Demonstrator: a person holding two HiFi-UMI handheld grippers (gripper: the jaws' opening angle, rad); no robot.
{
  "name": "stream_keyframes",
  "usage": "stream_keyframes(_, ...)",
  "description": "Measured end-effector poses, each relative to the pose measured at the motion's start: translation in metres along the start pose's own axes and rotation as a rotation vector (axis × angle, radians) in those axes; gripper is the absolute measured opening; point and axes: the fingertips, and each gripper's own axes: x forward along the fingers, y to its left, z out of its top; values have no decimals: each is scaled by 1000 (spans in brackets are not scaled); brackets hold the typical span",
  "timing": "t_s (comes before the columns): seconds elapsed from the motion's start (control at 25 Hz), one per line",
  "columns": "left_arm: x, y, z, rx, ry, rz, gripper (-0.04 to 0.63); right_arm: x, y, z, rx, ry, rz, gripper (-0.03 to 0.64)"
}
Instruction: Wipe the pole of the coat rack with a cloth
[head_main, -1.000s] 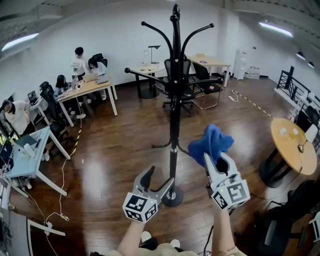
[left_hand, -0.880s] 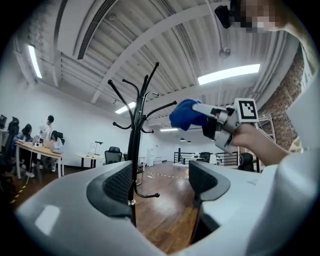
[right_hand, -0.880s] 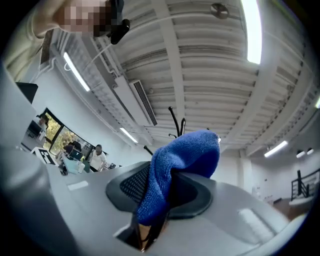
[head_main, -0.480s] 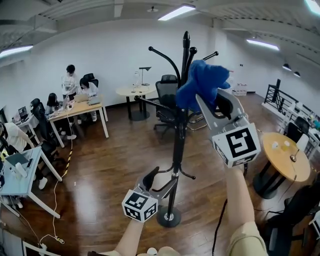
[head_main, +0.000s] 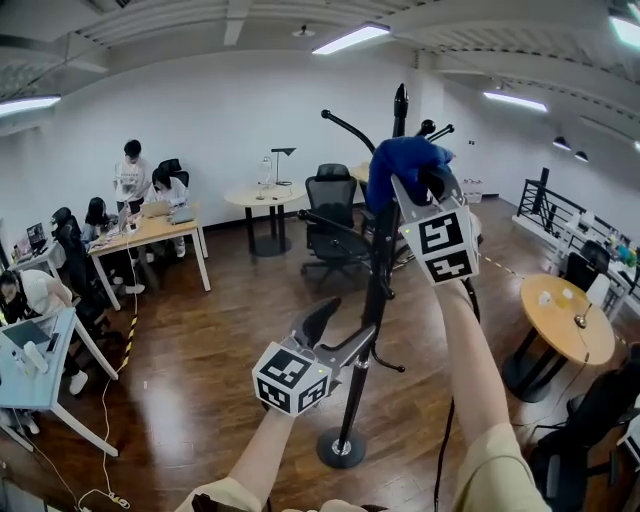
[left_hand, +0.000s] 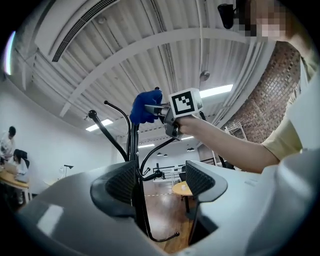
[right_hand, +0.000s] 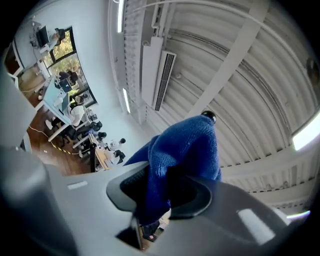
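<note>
High on the coat rack, just below the tip of the pole (head_main: 378, 270), the right gripper (head_main: 420, 192) has its fingers clenched on the blue cloth (head_main: 398, 162), which looks to be lying against the pole. Lower down, the left gripper (head_main: 340, 335) has its fingers released, with the pole standing between them. I'd say the wipe is about to start. Next, the cloth needs drawing down the pole under steady contact.

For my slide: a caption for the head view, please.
Right gripper holds blue cloth high at the coat rack pole; open left gripper straddles it lower.
</note>
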Motion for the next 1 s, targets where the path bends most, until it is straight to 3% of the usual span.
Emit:
stream_keyframes(0.2,8,20,29,65,-100,20,290,18,15,-15,-85,36,9,100)
stream_keyframes(0.44,2,34,47,126,-149,96,291,21,42,-40,-122,114,30,100)
stream_keyframes(0.6,1,43,42,117,-149,120,291,20,53,-55,-140,179,53,100)
stream_keyframes(0.8,-3,41,27,87,-136,139,291,11,74,-75,-119,278,147,100)
stream_keyframes(1.0,-2,36,21,76,-121,134,291,4,93,-96,-33,363,241,98)
